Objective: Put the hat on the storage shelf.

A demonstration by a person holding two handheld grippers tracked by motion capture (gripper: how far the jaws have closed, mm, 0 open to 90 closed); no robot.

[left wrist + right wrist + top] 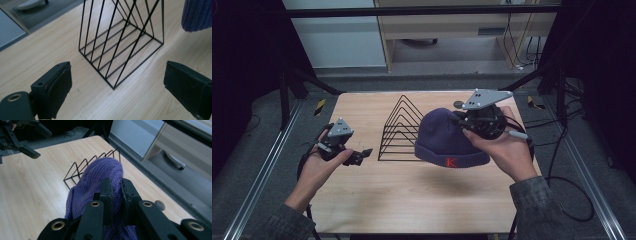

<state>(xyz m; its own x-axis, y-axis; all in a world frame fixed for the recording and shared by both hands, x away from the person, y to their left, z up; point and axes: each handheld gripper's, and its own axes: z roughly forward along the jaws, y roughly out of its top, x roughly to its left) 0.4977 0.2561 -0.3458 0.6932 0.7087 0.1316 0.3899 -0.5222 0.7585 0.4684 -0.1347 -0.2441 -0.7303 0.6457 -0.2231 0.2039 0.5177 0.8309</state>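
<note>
Leftmost, the left gripper (362,152) is held above the wooden surface (412,200), its fingers (56,90) spread wide and released, with nothing between them. In the left gripper view, bare wood and the near corner of the black wire rack (120,47) are seen past them. At the middle of the surface, the rack (401,131) is seen standing upright, its triangular dividers unoccupied. Just to its right, a purple knit beanie (447,140) with a red letter on its cuff is held in the air, clear of the wood, a soft shadow cast beneath it. It is grasped near its crown by the right gripper (460,121), whose fingers (106,195) are clenched on a fold of the knit. So the pick-up can be judged done. What is left appears to be the placing: the beanie is not yet on the rack, and whether it is meant for the dividers cannot be told.
</note>
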